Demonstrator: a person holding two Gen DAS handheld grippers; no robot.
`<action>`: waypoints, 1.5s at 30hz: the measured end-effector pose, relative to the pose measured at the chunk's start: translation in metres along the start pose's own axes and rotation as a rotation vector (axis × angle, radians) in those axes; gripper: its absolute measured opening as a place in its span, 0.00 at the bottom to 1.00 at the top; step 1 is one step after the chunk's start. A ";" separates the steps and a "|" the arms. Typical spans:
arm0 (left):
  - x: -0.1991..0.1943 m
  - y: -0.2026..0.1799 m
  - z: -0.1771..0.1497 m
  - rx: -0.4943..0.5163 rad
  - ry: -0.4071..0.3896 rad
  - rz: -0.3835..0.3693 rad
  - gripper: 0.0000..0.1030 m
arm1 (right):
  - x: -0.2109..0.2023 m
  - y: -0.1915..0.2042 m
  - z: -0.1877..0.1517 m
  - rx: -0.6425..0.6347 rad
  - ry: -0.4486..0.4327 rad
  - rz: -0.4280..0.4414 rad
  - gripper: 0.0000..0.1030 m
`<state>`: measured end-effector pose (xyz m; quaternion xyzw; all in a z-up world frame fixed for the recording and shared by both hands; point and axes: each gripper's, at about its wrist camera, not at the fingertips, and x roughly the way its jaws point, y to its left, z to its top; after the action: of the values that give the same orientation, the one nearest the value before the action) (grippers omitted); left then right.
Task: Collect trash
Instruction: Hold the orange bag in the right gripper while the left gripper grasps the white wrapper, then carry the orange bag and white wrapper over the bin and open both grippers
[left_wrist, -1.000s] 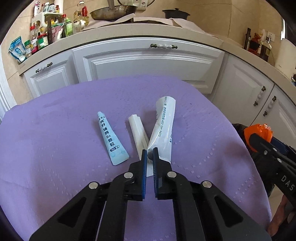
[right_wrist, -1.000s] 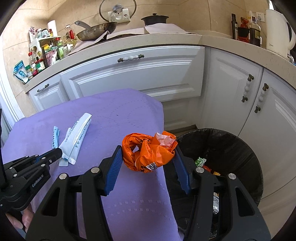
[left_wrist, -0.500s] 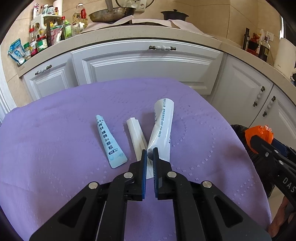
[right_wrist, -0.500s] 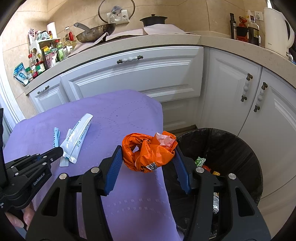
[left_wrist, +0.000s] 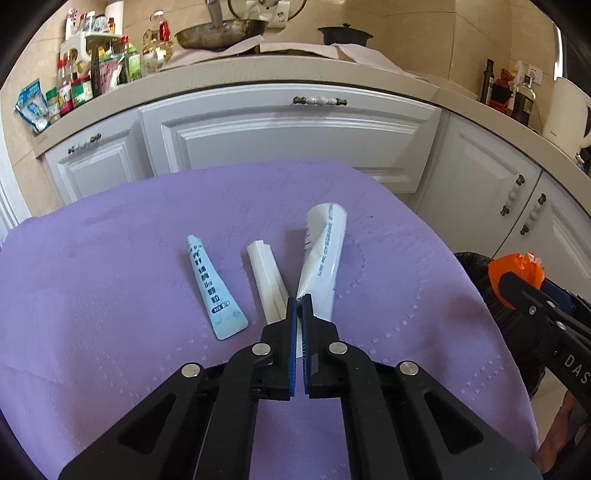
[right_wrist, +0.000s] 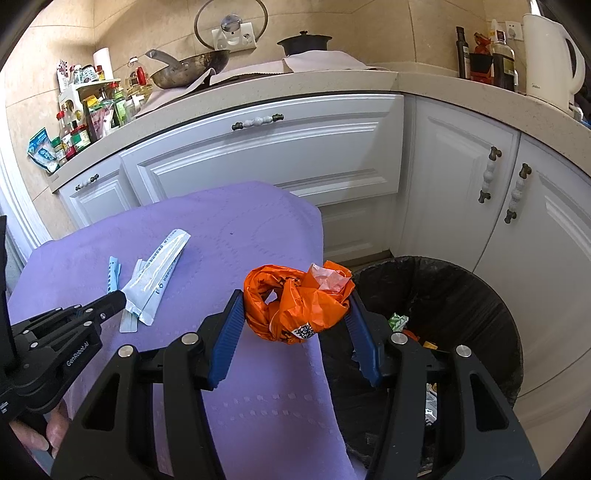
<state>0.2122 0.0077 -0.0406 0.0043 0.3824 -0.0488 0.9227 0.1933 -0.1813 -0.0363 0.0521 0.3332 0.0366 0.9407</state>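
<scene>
Crinkled orange plastic bag (right_wrist: 299, 302) bulges between the right gripper's (right_wrist: 297, 321) ribbed blue fingers (right_wrist: 231, 332).

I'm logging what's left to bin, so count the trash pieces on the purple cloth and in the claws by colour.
Light blue sachet: 1
White wrappers, small and long: 2
Orange bag: 1
Total: 4

Orange crumpled bag (right_wrist: 299, 302), purple dotted tablecloth (left_wrist: 110, 280), black bin liner (right_wrist: 461, 295).
</scene>
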 end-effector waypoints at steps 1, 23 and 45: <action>-0.001 0.000 0.000 0.003 -0.003 -0.001 0.01 | -0.001 0.000 0.000 0.000 -0.001 -0.002 0.52; -0.029 -0.015 0.006 0.061 -0.057 -0.024 0.01 | -0.024 -0.020 -0.003 0.009 -0.037 -0.049 0.52; -0.041 -0.106 0.011 0.173 -0.112 -0.119 0.01 | -0.060 -0.088 -0.010 0.059 -0.084 -0.220 0.52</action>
<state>0.1811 -0.0949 -0.0011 0.0583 0.3241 -0.1365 0.9343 0.1435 -0.2741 -0.0176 0.0443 0.2980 -0.0789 0.9503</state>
